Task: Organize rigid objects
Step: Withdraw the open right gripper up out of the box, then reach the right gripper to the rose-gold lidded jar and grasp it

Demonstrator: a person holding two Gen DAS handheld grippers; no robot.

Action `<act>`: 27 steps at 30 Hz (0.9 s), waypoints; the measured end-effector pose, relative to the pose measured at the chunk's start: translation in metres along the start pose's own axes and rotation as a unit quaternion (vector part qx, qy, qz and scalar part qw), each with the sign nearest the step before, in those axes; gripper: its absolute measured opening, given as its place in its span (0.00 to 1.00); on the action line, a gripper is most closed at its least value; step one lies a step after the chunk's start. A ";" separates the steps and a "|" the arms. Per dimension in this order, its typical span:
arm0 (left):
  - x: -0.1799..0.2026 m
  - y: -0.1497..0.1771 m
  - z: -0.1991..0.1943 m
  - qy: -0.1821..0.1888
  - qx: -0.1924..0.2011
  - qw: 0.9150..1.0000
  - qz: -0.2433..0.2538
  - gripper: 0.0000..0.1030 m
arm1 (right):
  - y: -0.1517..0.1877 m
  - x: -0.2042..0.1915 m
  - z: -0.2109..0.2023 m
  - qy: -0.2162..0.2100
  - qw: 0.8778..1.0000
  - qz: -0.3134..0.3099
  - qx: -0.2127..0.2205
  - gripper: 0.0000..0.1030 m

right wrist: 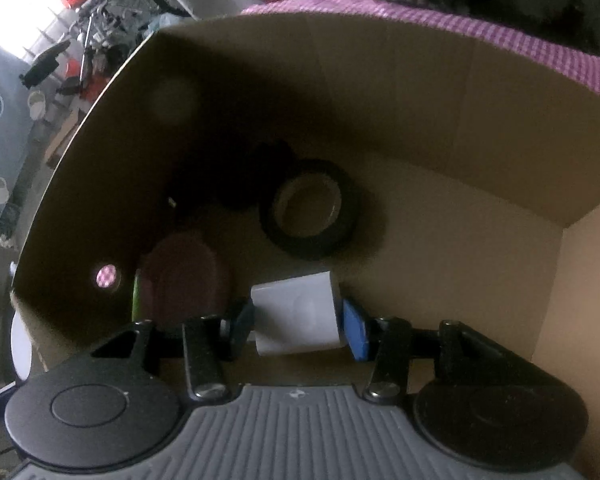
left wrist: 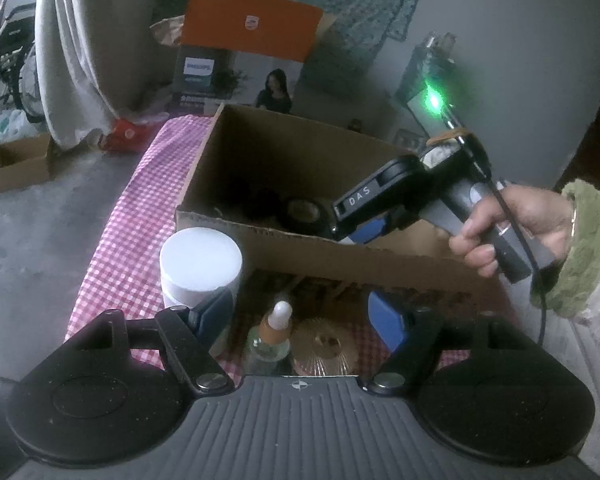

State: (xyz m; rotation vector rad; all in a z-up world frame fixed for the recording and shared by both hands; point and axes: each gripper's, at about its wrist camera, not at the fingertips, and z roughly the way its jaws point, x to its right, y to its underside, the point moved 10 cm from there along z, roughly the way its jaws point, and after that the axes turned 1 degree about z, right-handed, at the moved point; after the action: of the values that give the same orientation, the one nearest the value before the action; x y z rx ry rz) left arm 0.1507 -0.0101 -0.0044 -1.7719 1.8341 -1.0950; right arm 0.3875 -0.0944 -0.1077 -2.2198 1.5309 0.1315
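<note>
Left wrist view, scanned left to right: small cardboard tray (left wrist: 18,162) on the floor at far left; red-and-white checked tablecloth (left wrist: 132,216) running up the middle; white cylindrical jar (left wrist: 200,270) at lower centre-left, just beside the near wall of the open cardboard box (left wrist: 284,240). Left gripper (left wrist: 300,316) at the bottom, blue pads spread wide, clamping nothing; between them a dropper bottle (left wrist: 274,336) with a white tip and a ribbed clear glass piece (left wrist: 326,346), both standing on the cloth. Right of centre, right gripper (left wrist: 360,222) tilted down over the box rim, handle wrapped by the right hand (left wrist: 512,224) in a green fuzzy cuff.

Right wrist view, left to right inside the box: dark reddish oval lid (right wrist: 188,276) at lower left; black tape roll (right wrist: 310,210) lying flat at centre; white rounded block (right wrist: 300,318) pinched sideways between the blue pads at lower centre, low within the box, contact with the floor unclear.
</note>
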 end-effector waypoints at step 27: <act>0.025 0.076 0.031 0.022 -0.074 0.992 0.097 0.80 | 0.155 -0.041 -0.107 -0.172 0.964 0.095 0.181 0.54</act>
State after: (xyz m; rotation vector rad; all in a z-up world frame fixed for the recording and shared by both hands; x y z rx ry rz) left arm 0.1185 -0.0491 -0.0739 -1.6150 2.1119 -0.9523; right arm 0.2133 -0.1472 -0.0445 -1.6651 1.4365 0.2575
